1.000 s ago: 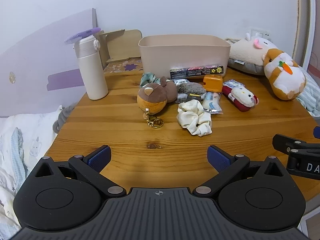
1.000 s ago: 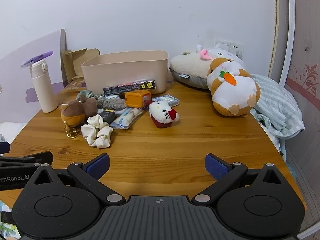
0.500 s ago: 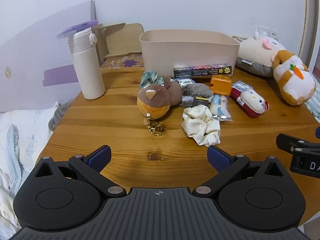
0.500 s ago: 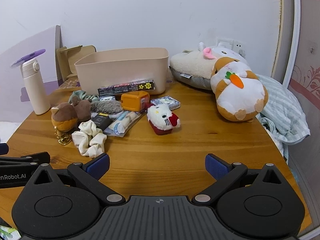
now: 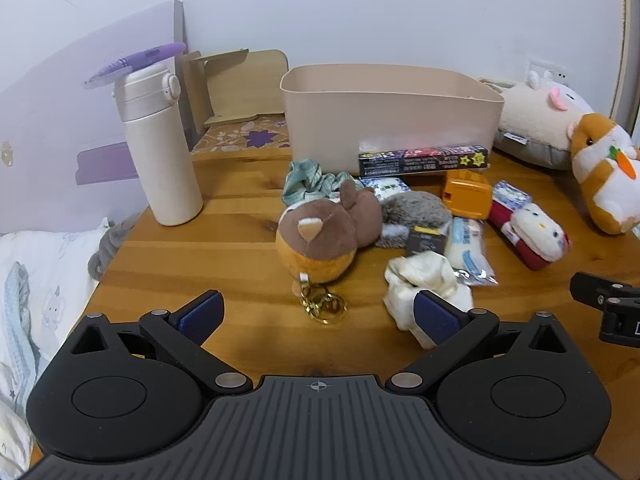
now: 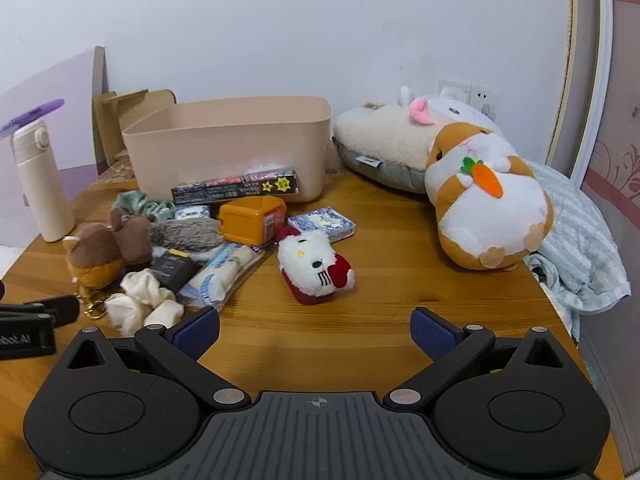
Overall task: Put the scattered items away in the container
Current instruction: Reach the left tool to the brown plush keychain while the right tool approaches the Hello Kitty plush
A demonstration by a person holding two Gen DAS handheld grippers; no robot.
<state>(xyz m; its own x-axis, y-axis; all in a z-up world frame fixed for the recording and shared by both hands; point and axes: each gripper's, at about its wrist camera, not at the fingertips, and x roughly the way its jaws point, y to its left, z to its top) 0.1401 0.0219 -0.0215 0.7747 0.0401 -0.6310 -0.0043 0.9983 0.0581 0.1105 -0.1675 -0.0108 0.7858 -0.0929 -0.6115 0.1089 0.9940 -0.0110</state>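
Observation:
A beige bin (image 5: 392,120) (image 6: 228,148) stands at the back of the wooden table (image 5: 248,220). Scattered before it lie a brown plush keychain (image 5: 316,236) (image 6: 94,256), a cream scrunchie (image 5: 424,280) (image 6: 140,300), a white cat plush (image 5: 536,232) (image 6: 316,264), an orange box (image 5: 466,194) (image 6: 252,218), a dark long box (image 5: 424,159), a grey fur piece (image 5: 416,208) and a wrapped packet (image 5: 466,248). My left gripper (image 5: 318,314) is open just short of the keychain's ring. My right gripper (image 6: 316,330) is open, a little before the cat plush.
A white bottle (image 5: 160,148) stands at the left, with a cardboard piece (image 5: 236,88) behind it. A large hamster plush (image 6: 488,208) and a cushion (image 6: 384,148) sit at the right, beside striped cloth (image 6: 580,248). Bedding (image 5: 36,280) lies off the table's left edge.
Both grippers have moved forward toward the pile of items, which now look larger and closer. Both stay open and empty.

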